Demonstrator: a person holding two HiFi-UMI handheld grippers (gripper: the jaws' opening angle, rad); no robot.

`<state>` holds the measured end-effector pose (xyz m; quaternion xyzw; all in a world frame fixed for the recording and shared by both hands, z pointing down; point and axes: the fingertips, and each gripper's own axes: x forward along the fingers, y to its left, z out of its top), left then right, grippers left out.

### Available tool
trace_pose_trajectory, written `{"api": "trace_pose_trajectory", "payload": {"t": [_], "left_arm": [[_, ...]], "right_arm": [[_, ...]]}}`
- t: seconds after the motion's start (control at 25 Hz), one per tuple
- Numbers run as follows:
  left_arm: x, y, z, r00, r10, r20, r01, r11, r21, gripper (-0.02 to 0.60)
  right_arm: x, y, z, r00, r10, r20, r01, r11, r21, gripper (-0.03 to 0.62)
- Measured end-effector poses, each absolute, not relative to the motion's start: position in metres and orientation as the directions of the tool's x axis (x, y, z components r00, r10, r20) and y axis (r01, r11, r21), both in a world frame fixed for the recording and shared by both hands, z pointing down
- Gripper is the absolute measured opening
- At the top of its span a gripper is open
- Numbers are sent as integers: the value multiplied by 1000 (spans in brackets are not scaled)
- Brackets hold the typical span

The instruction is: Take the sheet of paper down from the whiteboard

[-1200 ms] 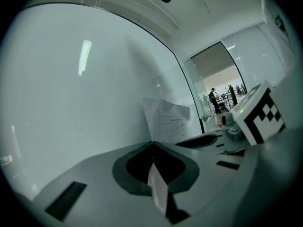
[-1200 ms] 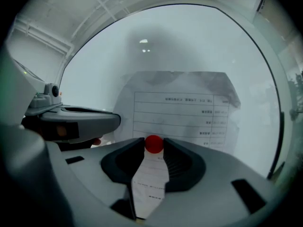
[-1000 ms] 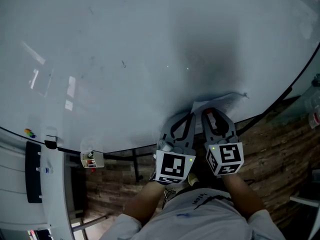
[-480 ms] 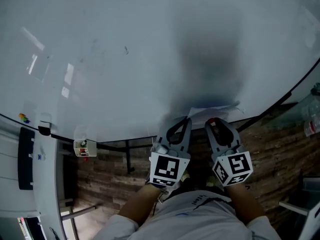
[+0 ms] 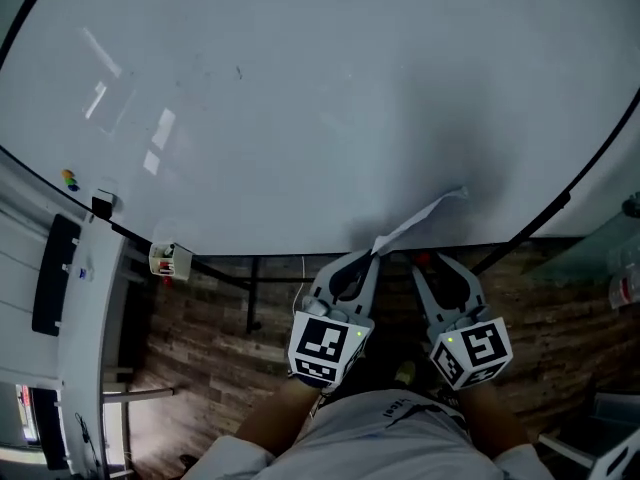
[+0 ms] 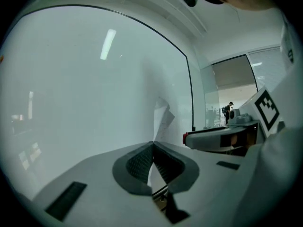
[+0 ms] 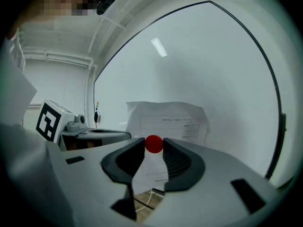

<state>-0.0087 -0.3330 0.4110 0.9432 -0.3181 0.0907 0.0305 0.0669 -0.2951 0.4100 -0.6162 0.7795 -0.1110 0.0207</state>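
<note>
The left hand-held gripper (image 5: 372,255) is clamped on the lower edge of the sheet of paper (image 5: 420,218), which slants up and right from it, low on the whiteboard (image 5: 300,98); just right, the right hand-held gripper (image 5: 428,261) pinches a red magnet (image 7: 153,144)

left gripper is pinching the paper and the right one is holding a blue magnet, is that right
Not quite. The magnet between the fingers of the right gripper is red, not blue, as the right gripper view shows. The left gripper does pinch the paper.
</note>
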Motion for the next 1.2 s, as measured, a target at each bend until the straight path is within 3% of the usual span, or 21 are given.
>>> {"api": "trace_pose_trajectory", "payload": {"t": [1.2], "left_arm": [[21, -287, 397, 759, -630, 164, -642, -766, 31, 12]], "right_arm": [[105, -252, 395, -291, -952, 96, -948, 273, -166, 127]]}}
